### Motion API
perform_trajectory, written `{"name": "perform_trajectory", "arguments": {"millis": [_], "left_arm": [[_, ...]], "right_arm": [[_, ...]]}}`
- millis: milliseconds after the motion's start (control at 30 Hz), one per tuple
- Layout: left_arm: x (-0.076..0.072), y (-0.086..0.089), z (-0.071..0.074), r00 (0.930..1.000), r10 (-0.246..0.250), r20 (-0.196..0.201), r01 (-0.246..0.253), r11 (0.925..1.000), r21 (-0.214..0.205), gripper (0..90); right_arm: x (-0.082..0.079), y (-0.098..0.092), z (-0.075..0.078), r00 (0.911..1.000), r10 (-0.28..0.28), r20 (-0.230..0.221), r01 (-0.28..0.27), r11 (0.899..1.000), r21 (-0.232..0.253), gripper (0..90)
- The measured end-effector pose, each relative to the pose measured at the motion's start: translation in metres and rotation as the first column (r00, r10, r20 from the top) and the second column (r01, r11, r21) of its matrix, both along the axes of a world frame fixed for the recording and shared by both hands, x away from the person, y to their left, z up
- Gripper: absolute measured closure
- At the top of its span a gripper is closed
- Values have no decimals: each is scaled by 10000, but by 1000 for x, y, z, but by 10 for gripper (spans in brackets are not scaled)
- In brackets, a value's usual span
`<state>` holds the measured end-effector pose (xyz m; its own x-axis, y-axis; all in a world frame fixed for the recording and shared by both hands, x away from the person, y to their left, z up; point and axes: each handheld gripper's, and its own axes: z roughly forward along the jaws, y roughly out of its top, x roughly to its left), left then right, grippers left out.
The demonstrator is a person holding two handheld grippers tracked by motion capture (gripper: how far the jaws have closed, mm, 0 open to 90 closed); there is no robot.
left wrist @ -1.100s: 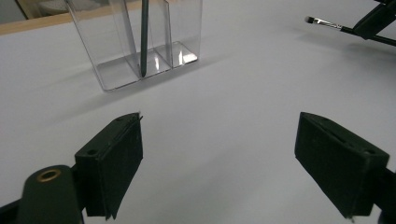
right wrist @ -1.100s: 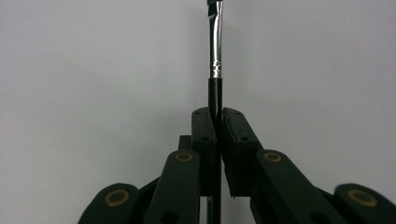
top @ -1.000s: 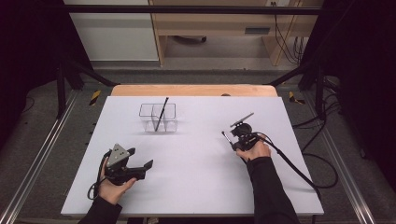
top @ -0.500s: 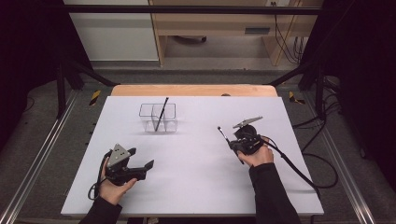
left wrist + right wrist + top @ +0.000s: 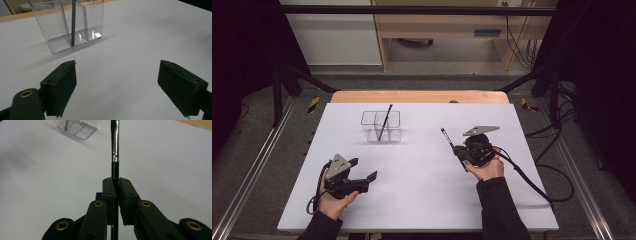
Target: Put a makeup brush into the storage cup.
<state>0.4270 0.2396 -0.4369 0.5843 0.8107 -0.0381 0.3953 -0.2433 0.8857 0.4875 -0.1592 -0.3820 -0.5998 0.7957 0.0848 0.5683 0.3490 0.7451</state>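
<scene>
Organizer [image 5: 381, 126] with pen [image 5: 385, 121] beyond brush [image 5: 450, 141]

High cam looks down; tool cams sit low, sharing organizer [image 5: 72, 25] (clear).

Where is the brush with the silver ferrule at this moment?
The brush is clamped in the right gripper, in the high view right of the clear holder and above the white table.

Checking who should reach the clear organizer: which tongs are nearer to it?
By a small margin, left. The left tongs sit open just below the clear organizer, pointing toward it. The right tongs, shut on a brush, hang off to its right.
</scene>
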Motion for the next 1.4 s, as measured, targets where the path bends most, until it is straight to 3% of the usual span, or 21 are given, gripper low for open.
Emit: {"name": "perform_trajectory", "arguments": {"millis": [167, 600, 967, 1400], "left_arm": [[0, -1, 1, 10000, -26, -5, 26, 10000, -67, 146], [-2, -4, 10, 9997, -136, 184, 142, 9993, -358, 146], [-3, -10, 19, 9989, -318, 346, 338, 9978, -577, 146], [6, -18, 34, 9974, -511, 507, 563, 9926, -1072, 146]], "right_arm": [[-4, 6, 5, 9990, 111, 431, -128, 9991, 396, 843], [-12, 15, 6, 9943, 365, 1004, -468, 9936, 1024, 843], [-18, 21, 2, 9903, 534, 1286, -737, 9846, 1584, 843], [-25, 26, -2, 9851, 697, 1571, -1001, 9757, 1951, 843]]}}
